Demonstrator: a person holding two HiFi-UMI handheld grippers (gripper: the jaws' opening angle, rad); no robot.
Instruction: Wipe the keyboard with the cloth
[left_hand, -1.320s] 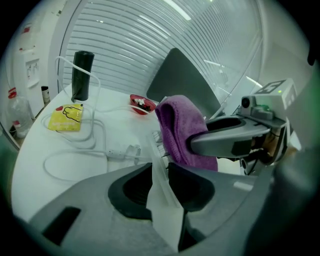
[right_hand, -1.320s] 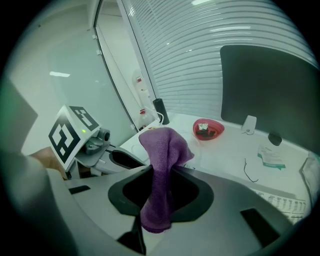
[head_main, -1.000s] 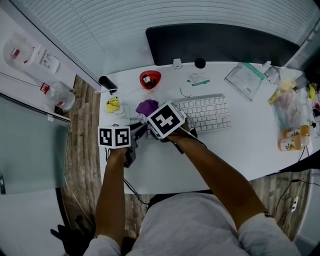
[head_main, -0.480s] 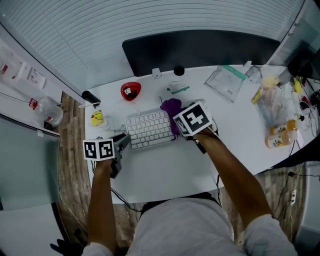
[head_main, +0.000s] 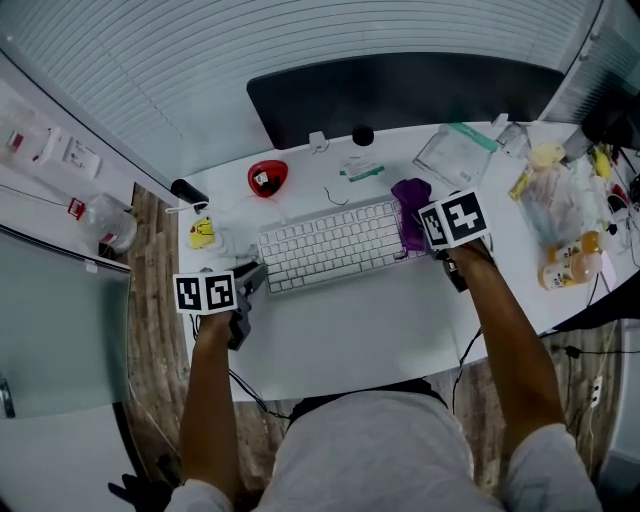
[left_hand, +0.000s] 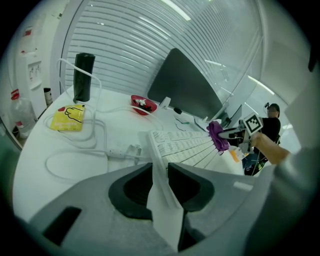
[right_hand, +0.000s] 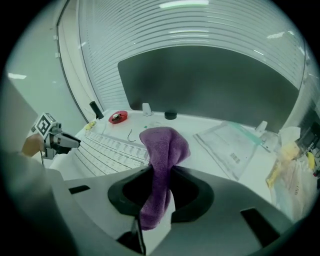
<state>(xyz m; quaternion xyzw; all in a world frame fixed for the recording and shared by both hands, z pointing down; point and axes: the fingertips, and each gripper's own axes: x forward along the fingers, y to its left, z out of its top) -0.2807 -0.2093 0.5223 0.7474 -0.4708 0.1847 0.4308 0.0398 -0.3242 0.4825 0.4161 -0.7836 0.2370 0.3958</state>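
**Cloth at the keyboard's right end, left gripper pinching the left end**

The keyboard lies slanted across the middle of the worktop, well back from its near edge. The left gripper sits near the worktop's left edge, and its jaws are narrowed onto the keyboard's left end, which runs up between them. The right gripper is clamped on the purple cloth. The cloth stands bunched up out of the jaws and lies against the keyboard's right end, on the side toward the worktop's far edge. A red bowl sits near the far left corner, apart from both.
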